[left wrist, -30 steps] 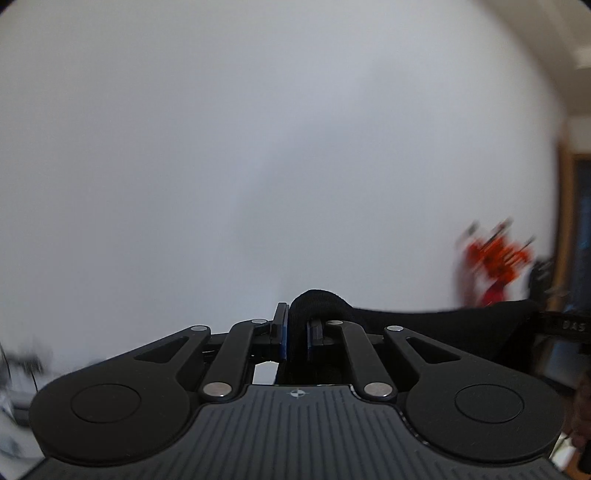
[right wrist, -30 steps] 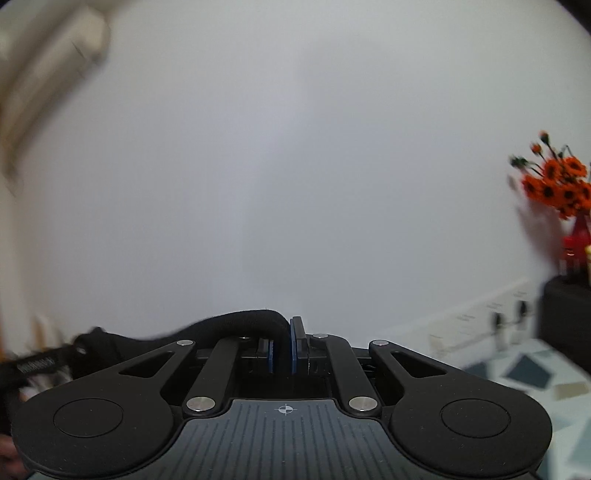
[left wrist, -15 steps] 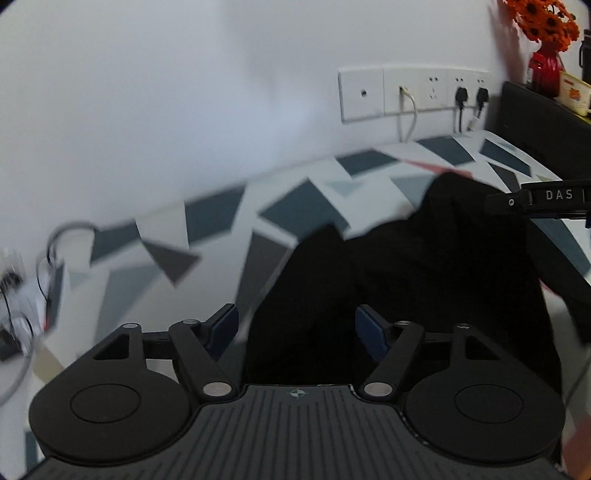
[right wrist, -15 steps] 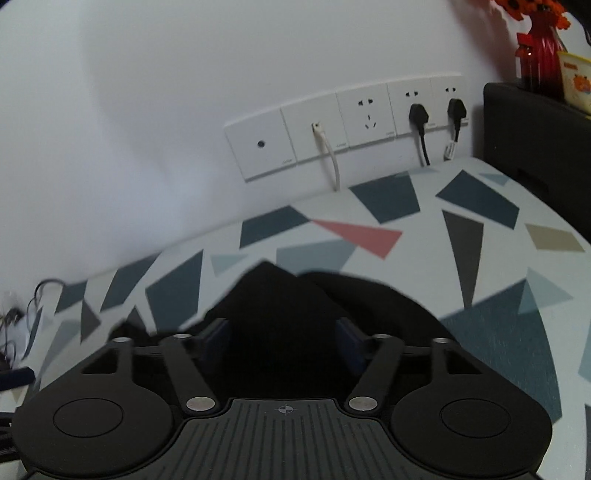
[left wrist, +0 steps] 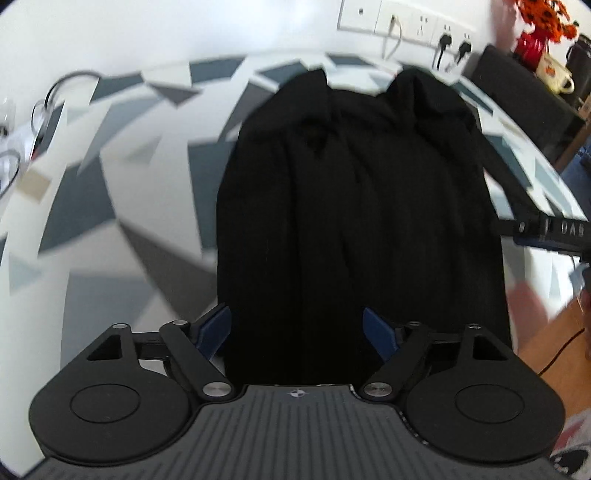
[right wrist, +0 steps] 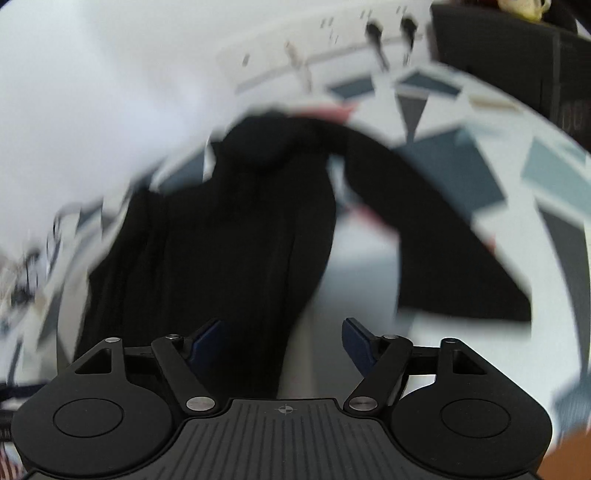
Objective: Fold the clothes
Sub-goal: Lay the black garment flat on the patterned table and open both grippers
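Left wrist view: The left gripper [left wrist: 297, 328] is released, its blue-padded fingers [left wrist: 216, 326] spread wide with nothing between them. Beyond the fingers, a black garment [left wrist: 354, 206] lies flat on the table [left wrist: 110, 206], whose covering is white with grey and blue-grey triangles. The garment's long axis runs away from the camera, from the near table edge toward the wall. Its far end shows two raised points with a dip between them; which end of the garment this is cannot be told. Lengthwise creases run along the fabric. Part of the right gripper [left wrist: 550, 230] enters at the right edge, just beside the garment's right side. A row of wall sockets [left wrist: 406, 22] with plugged cables sits beyond the far table edge. A red vase of orange flowers [left wrist: 543, 26] stands at upper right on a dark cabinet [left wrist: 524, 99].

Right wrist view: The picture is motion-blurred. The right gripper [right wrist: 282, 341] is likewise released, blue fingers [right wrist: 356, 341] apart and empty. The black garment [right wrist: 229, 229] lies ahead and left of centre, its body running away from the camera toward the wall. A long strip of the garment [right wrist: 443, 229] extends from the far end diagonally back toward the right, lying on the table [right wrist: 517, 177] apart from the body. The wall sockets [right wrist: 369, 33] appear blurred at the top.
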Action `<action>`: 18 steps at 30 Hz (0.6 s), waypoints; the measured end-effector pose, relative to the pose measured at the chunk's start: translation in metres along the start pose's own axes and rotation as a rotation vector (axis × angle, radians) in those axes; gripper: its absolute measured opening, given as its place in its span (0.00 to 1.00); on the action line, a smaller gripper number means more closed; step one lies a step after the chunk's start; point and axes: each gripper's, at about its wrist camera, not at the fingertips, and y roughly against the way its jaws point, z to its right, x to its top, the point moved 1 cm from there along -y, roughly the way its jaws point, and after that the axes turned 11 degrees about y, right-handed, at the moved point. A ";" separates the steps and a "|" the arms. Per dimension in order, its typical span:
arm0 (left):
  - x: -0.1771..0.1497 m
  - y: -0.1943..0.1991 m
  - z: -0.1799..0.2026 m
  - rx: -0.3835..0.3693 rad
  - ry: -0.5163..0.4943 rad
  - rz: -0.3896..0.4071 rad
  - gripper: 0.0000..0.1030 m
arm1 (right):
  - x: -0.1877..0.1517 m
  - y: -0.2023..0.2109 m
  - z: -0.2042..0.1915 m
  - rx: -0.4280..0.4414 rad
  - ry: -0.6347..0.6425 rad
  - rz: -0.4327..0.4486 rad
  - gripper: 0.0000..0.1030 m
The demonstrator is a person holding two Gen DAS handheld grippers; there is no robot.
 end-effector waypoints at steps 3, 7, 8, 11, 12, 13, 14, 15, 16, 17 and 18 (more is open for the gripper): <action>-0.022 -0.004 -0.002 0.030 -0.042 -0.041 0.78 | -0.025 0.004 -0.032 -0.003 0.080 -0.037 0.84; -0.041 -0.006 0.006 0.036 -0.105 -0.005 0.81 | -0.042 -0.001 -0.074 -0.029 0.228 -0.024 0.86; -0.042 -0.007 0.007 0.033 -0.109 0.005 0.83 | -0.046 -0.003 -0.083 -0.048 0.265 -0.010 0.83; -0.043 -0.008 0.010 0.026 -0.132 0.037 0.68 | -0.057 -0.005 -0.104 -0.094 0.366 0.042 0.62; -0.042 -0.005 0.011 0.007 -0.144 0.040 0.56 | -0.058 -0.004 -0.107 -0.085 0.373 0.054 0.50; -0.041 -0.003 0.011 -0.015 -0.157 0.039 0.24 | -0.059 -0.002 -0.109 -0.076 0.380 0.066 0.43; -0.040 0.000 0.009 -0.038 -0.155 0.026 0.15 | -0.058 0.000 -0.109 -0.063 0.377 0.065 0.28; -0.039 0.002 0.006 -0.062 -0.149 0.009 0.14 | -0.056 0.002 -0.108 -0.048 0.369 0.058 0.19; -0.038 0.005 0.002 -0.068 -0.135 0.004 0.13 | -0.054 0.004 -0.107 -0.034 0.361 0.052 0.18; -0.037 0.008 -0.003 -0.067 -0.113 0.003 0.13 | -0.052 0.007 -0.103 -0.031 0.344 0.053 0.17; -0.035 0.013 -0.011 -0.062 -0.077 0.012 0.12 | -0.049 0.011 -0.098 -0.034 0.322 0.058 0.16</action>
